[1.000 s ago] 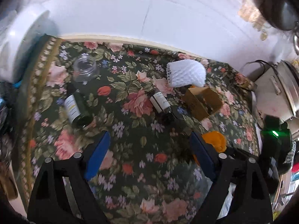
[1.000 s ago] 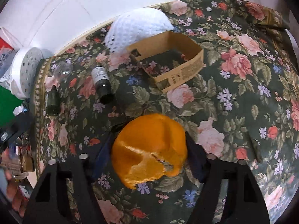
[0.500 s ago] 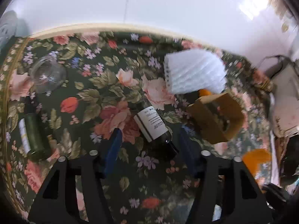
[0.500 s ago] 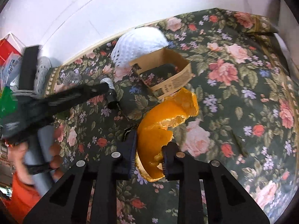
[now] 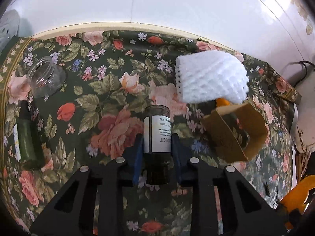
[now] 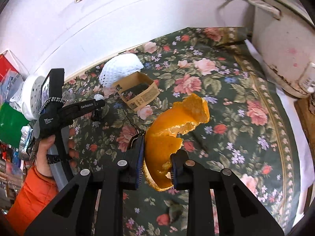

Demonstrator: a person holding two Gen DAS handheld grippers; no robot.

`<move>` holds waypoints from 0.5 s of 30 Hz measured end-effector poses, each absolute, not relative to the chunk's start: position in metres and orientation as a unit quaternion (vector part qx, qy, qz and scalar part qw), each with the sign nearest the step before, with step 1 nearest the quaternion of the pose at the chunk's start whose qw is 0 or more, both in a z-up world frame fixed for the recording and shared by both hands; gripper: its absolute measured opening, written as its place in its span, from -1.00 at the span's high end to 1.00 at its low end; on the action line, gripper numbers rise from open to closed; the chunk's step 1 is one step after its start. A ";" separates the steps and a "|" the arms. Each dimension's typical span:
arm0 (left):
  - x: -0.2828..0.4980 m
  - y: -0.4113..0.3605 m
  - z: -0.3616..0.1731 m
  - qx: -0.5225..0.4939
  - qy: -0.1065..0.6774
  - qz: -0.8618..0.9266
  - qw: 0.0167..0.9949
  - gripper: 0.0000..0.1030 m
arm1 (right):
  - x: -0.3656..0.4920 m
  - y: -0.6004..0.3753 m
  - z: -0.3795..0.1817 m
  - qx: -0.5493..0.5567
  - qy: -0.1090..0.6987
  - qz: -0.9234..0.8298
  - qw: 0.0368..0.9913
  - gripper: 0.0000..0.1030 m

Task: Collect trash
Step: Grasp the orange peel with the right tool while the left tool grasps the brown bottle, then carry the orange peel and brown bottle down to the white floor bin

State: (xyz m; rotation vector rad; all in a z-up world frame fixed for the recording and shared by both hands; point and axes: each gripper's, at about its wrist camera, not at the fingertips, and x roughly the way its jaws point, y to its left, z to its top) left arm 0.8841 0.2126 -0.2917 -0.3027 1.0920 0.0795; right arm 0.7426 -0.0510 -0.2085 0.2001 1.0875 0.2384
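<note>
Lying far left on the dark floral tablecloth (image 5: 110, 90): a green glass bottle with a pale label (image 5: 27, 143), on its side, and behind it a clear lidless plastic jar (image 5: 45, 78). Left gripper (image 5: 156, 155) centre frame, blue pads pressed on both sides of a dark brown glass bottle with a white printed label (image 5: 157, 137), bottle lying on the cloth, base pointing away. Right of it a white foam fruit net (image 5: 211, 78) near the wall, touching an open brown cardboard sleeve (image 5: 236, 131) just in front. Right gripper (image 6: 157, 163) narrowed onto a large curved orange peel (image 6: 173, 129), lower edge pinched between the pads, peel raised above the cloth. White pot (image 6: 281, 39) stands far right of the table, beside the wall
</note>
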 end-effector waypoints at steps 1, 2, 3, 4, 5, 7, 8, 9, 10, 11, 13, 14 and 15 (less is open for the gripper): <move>0.879 0.211 -0.290 -0.143 0.517 0.037 0.843 0.47 | 0.740 -0.054 -0.206 0.096 0.513 0.113 0.845 0.60; 0.873 0.210 -0.287 -0.143 0.516 0.035 0.844 0.47 | 0.737 -0.056 -0.203 0.096 0.512 0.113 0.846 0.60; 0.867 0.207 -0.282 -0.141 0.514 0.033 0.846 0.47 | 0.734 -0.058 -0.200 0.097 0.510 0.115 0.847 0.60; 0.861 0.205 -0.279 -0.140 0.511 0.032 0.847 0.47 | 0.730 -0.061 -0.197 0.098 0.507 0.118 0.848 0.60; 0.852 0.202 -0.272 -0.138 0.507 0.030 0.850 0.47 | 0.727 -0.063 -0.194 0.098 0.505 0.120 0.849 0.60; 0.832 0.198 -0.260 -0.132 0.499 0.028 0.856 0.47 | 0.719 -0.067 -0.186 0.095 0.498 0.126 0.853 0.60; 0.820 0.193 -0.251 -0.127 0.492 0.028 0.861 0.47 | 0.717 -0.069 -0.184 0.094 0.495 0.129 0.854 0.60; 0.808 0.189 -0.242 -0.124 0.485 0.027 0.865 0.47 | 0.711 -0.072 -0.180 0.092 0.492 0.133 0.856 0.60; 0.800 0.184 -0.236 -0.123 0.481 0.027 0.867 0.47 | 0.707 -0.074 -0.177 0.091 0.489 0.137 0.857 0.60; 0.787 0.179 -0.227 -0.121 0.475 0.028 0.871 0.47 | 0.701 -0.077 -0.172 0.089 0.485 0.143 0.858 0.60; 0.770 0.170 -0.213 -0.114 0.465 0.038 0.877 0.47 | 0.689 -0.082 -0.164 0.082 0.477 0.155 0.861 0.60; 0.754 0.165 -0.205 -0.108 0.459 0.045 0.881 0.47 | 0.684 -0.084 -0.160 0.077 0.474 0.160 0.863 0.60; 0.746 0.161 -0.198 -0.108 0.455 0.049 0.883 0.47 | 0.678 -0.086 -0.157 0.073 0.470 0.165 0.864 0.60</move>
